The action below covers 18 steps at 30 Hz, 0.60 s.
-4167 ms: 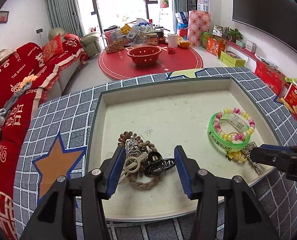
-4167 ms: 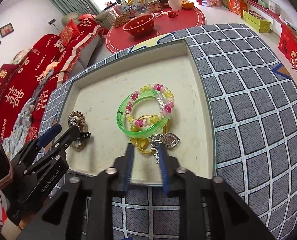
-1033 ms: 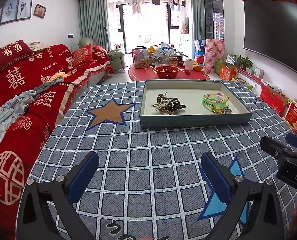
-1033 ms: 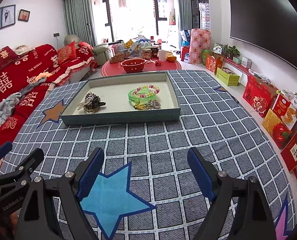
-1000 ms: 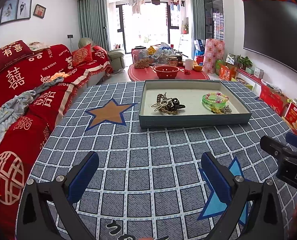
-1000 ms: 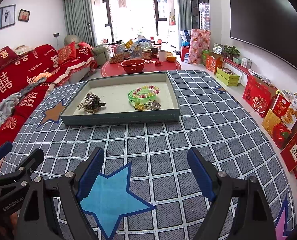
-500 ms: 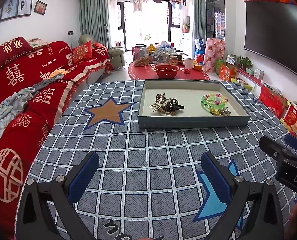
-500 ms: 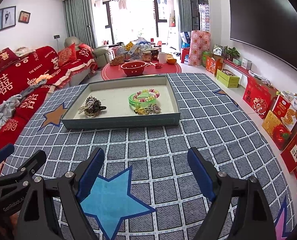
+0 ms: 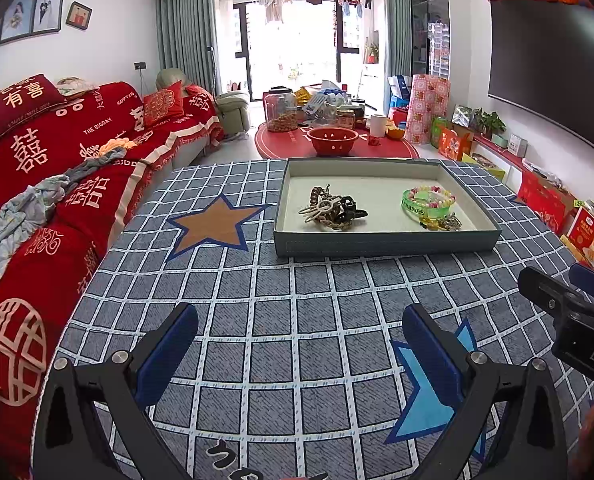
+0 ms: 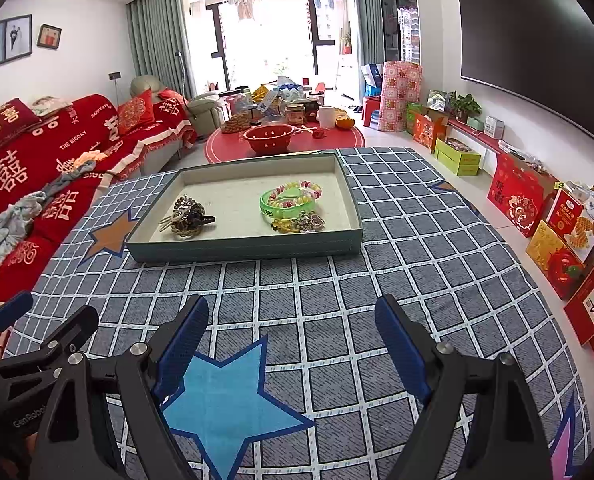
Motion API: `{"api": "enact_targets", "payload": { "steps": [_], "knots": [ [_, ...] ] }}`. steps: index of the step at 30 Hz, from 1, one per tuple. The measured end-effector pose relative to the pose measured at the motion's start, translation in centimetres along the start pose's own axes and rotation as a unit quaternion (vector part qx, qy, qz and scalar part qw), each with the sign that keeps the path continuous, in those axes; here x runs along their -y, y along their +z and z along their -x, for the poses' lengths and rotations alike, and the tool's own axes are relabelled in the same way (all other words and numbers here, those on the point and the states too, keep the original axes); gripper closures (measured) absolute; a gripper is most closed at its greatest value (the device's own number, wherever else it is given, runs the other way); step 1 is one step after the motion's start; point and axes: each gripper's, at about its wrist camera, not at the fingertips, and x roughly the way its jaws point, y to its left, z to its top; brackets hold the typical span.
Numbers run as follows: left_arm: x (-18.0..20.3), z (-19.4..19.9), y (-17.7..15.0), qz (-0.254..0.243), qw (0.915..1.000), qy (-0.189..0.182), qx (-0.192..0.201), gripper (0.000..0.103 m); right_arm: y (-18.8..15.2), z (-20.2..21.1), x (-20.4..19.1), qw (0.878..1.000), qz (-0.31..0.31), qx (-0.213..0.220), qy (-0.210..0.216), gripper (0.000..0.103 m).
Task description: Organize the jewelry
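A shallow grey-green tray (image 9: pixel 385 242) (image 10: pixel 241 249) stands on the checked tablecloth at the far side of the table. In its left part lies a heap of brown hair ties and dark clips (image 9: pixel 331 210) (image 10: pixel 186 216). In its right part lie a green bangle with a bead bracelet (image 9: pixel 427 202) (image 10: pixel 291 200) and a yellow and silver keychain (image 9: pixel 443 222) (image 10: pixel 299 222). My left gripper (image 9: pixel 299 344) hangs open over the near cloth, well short of the tray, with nothing between its fingers. My right gripper (image 10: pixel 291 334) is open too, beside it and just as far back.
A red sofa (image 9: pixel 37 168) with loose clothes runs along the left edge of the table. Red gift boxes (image 10: pixel 557 232) line the floor to the right. Beyond the tray stands a round red table (image 9: pixel 337 144) crowded with jars and a bowl.
Since 4.2 s ago both grippers have drawn back from the tray and opened wide, leaving the jewelry in it. Over the last second nothing has visibly moved.
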Motion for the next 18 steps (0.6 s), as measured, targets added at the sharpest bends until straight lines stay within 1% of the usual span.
{"api": "enact_targets", "payload": {
  "steps": [18],
  "knots": [
    [0.04, -0.05, 0.04, 0.000, 1.0000, 0.001, -0.001, 0.000, 0.09, -0.05, -0.01, 1.000, -0.001, 0.000, 0.001, 0.016]
  ]
}}
